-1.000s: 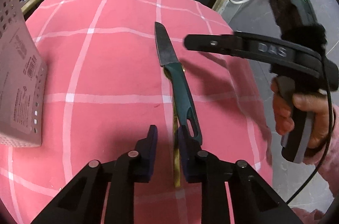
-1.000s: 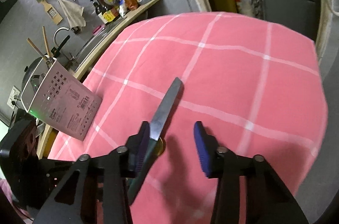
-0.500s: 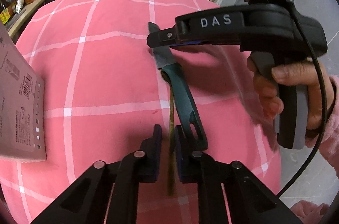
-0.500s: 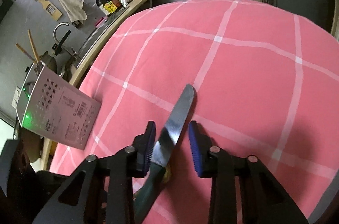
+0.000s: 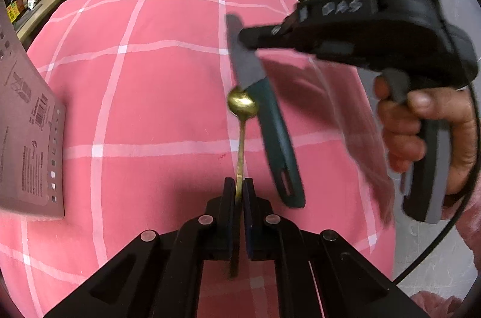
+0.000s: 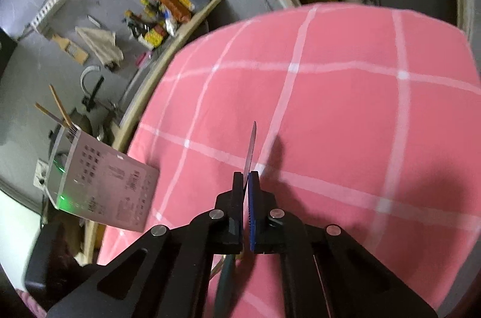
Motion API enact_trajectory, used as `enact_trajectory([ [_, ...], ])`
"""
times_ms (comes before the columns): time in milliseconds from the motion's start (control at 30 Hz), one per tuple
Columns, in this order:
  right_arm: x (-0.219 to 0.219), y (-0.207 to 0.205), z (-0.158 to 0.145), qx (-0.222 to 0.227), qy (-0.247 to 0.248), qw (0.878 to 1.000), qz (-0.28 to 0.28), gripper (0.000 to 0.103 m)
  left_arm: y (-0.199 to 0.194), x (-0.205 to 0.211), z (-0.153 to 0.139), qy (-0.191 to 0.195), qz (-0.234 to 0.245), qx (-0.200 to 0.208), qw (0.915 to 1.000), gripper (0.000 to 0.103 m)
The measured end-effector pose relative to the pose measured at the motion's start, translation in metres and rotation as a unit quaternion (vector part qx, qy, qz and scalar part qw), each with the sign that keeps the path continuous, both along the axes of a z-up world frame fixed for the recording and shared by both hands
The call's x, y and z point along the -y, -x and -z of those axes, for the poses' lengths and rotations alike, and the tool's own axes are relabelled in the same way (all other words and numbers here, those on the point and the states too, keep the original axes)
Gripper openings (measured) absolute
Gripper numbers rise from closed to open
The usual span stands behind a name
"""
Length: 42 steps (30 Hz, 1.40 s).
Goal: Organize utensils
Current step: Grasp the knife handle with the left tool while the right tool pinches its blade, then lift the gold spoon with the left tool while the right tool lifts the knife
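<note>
Pink cloth with a white grid (image 5: 144, 95) covers the work table; cluttered grey floor and a wooden shelf of sauce bottles (image 6: 162, 14) lie beyond its far edge. A perforated pale-grey utensil holder with a printed label (image 6: 114, 188) stands at the table's left edge, two wooden sticks (image 6: 58, 107) rising out of it.

Left gripper (image 5: 239, 191): jaws closed to a thin slit on the stem of a small brass-coloured spoon (image 5: 242, 107), bowl pointing away from the camera and apparently lifted off the cloth.

Right gripper (image 6: 247, 182): jaws nearly together on the grey blade of a dark-green-handled kitchen knife (image 5: 267, 119). In the right wrist view the blade shows edge-on, tip forward; in the left wrist view the handle hangs free below the gripper, close beside the spoon bowl. Whether they touch cannot be told.

Judged step: both utensils are picked up; carrying them to the holder is next.

Notes for doing it well:
- Separate the two tools first, so the swinging knife handle does not knock the spoon.
- The grip on the blade is a smooth, thin hold with the heavy handle hanging; likely to pivot or slip. Move slowly and keep the jaws firm.
- Deliver one at a time. Bring each above the holder's open top and line it up upright before lowering.
- Avoid the sticks already inside.
- Release only once the tool is well down in the holder.
</note>
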State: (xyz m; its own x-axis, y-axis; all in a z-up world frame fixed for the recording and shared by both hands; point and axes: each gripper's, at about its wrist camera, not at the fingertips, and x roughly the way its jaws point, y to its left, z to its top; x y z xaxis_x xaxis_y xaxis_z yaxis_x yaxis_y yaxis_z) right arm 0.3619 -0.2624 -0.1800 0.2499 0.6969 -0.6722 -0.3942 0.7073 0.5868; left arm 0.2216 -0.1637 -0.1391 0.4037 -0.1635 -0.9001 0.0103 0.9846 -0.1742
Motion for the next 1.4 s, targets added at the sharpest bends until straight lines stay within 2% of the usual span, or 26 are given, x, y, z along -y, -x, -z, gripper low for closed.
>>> enact_trajectory([
  [133,0.028,0.007,-0.013,0.009,-0.015,0.999,0.037,0.002,0.008,-0.001,-0.002,0.009,-0.003,-0.014,0.9999,0.005],
  [267,0.050,0.010,-0.011,0.000,-0.013,0.998,0.064,0.002,0.000,-0.002,-0.002,0.020,-0.005,-0.034,0.9992,0.006],
  [500,0.072,0.022,0.007,-0.031,-0.021,0.994,0.106,0.002,-0.022,0.004,-0.002,-0.010,0.019,-0.084,0.9962,0.006],
  [700,0.073,0.036,0.004,-0.028,-0.027,0.992,0.121,0.002,-0.034,0.007,-0.001,-0.023,0.021,-0.117,0.9927,0.005],
  [833,0.079,0.053,-0.004,-0.019,-0.029,0.990,0.134,0.002,-0.025,0.011,-0.003,-0.034,0.031,-0.088,0.9951,0.005],
  [967,0.083,0.074,-0.019,0.005,-0.024,0.988,0.150,0.001,-0.004,0.000,-0.006,0.022,0.017,-0.045,0.9986,0.005],
  [1067,0.089,0.087,-0.031,0.025,-0.020,0.986,0.166,0.001,0.016,-0.002,-0.017,0.041,0.023,0.001,0.9989,0.005],
  [1233,0.095,0.111,-0.054,0.067,-0.003,0.980,0.189,0.001,0.019,-0.012,-0.037,0.065,0.026,0.051,0.9962,0.005],
  [1400,0.097,0.130,-0.085,0.112,-0.007,0.971,0.210,0.001,0.038,-0.030,-0.080,0.079,0.023,0.129,0.9882,0.005],
])
